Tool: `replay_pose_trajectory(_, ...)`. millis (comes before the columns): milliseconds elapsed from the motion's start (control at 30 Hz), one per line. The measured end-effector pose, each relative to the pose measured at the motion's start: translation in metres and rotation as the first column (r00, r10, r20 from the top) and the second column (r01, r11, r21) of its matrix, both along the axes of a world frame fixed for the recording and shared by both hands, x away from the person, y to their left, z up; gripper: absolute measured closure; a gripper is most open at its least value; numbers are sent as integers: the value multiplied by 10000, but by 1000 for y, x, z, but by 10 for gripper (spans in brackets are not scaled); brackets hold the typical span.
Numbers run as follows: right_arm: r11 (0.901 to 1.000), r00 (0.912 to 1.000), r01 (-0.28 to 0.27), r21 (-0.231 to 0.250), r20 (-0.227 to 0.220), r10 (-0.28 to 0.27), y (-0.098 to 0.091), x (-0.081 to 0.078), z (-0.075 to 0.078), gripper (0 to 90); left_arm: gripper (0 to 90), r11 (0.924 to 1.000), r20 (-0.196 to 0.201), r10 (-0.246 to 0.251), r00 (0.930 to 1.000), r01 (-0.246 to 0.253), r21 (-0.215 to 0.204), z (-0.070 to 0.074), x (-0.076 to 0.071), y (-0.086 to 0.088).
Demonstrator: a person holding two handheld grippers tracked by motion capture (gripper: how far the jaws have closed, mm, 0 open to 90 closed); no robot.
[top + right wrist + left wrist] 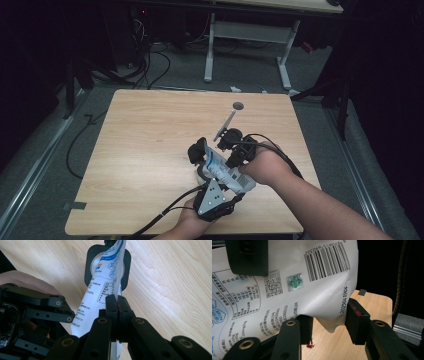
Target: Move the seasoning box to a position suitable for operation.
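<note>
- The pouch (pixel 226 170), white with blue print and a barcode, hangs above the near right part of the table (pixel 150 145), between the two grippers.
- The right gripper (pixel 117 305) is clenched on the pouch's thin flat edge; its pads meet with only the film between them.
- The left gripper (pixel 328 322) stands half open around the pouch's lower corner. One pad lies against the printed face, the other stands apart from it, so it is not gripping.
- A black round holder (pixel 107 265) sits around the pouch's far end; I cannot tell what it belongs to.
- A thin stick with a round tip (pixel 229 120) lies on the table beyond the hands.
- Handling, as I judge it: the pouch looks light, soft and creasing, with glossy, probably slippery film.
- A flat sealed edge or corner gives the surest hold; squeezing the bulging middle would buckle it or force contents toward the opening.
</note>
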State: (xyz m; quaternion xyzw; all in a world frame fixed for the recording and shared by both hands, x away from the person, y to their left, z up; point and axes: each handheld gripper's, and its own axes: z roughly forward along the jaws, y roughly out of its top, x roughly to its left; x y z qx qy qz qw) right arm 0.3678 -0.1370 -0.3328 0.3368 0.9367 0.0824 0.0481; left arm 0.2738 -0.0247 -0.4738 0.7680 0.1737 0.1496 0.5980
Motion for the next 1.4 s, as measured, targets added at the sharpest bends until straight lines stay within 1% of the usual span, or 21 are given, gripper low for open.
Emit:
replay_pose_trajectory(200,10000,10000,-69,-10,27,69,0,1,0,897,612,10000,21,20,10000,-20,-26,0,0,0)
replay_pose_trajectory(733,10000,10000,-37,12,-43,37,1,1,0,897,613,10000,49,20,10000,-20,-19,1,0,1)
replay_pose_trajectory(1400,10000,10000,-53,27,-4,53,1,2,-1,898,613,10000,64,37,10000,-37,-67,1,1,1)
